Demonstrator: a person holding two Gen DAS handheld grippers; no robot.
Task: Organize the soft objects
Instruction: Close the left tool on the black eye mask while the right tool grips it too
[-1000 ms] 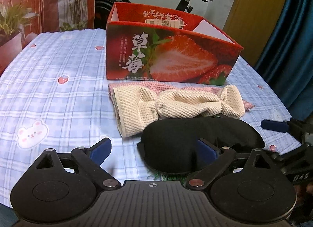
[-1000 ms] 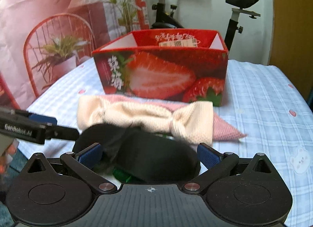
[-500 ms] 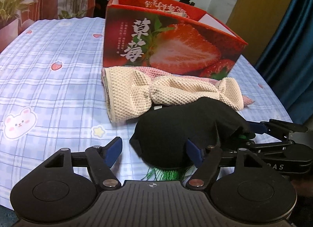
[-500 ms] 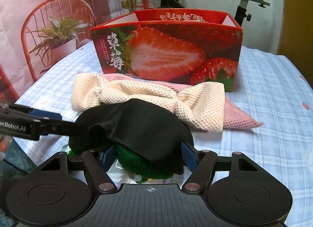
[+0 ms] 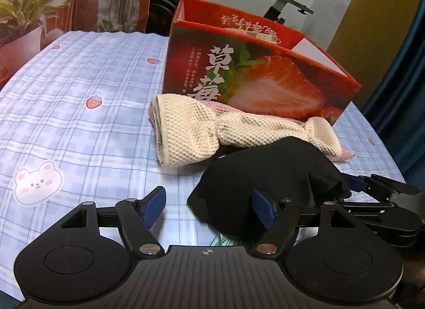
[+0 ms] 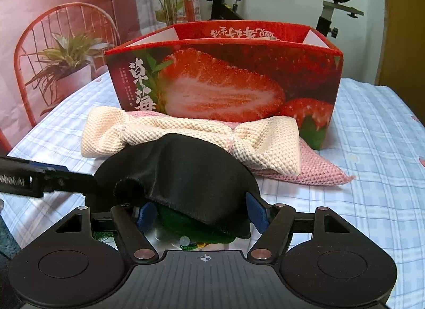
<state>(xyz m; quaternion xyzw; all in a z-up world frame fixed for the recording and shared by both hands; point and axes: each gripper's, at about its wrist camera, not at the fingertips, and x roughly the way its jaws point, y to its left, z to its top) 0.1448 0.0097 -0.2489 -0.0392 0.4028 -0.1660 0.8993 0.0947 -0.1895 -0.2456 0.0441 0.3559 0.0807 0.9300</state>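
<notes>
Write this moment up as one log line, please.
left gripper: open, beside black cloth | right gripper: around cloth, grip unclear | box: behind, open top

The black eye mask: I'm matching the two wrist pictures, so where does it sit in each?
Left wrist: eye mask lower right of centre, over the right finger.
Right wrist: eye mask lower centre, draped over a green thing between the fingers.
Shared landmark: the strawberry box behind it.

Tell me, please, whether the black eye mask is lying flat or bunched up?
Bunched up. The mask humps over a green item between the right gripper's fingers instead of lying flat on the tablecloth.
</notes>
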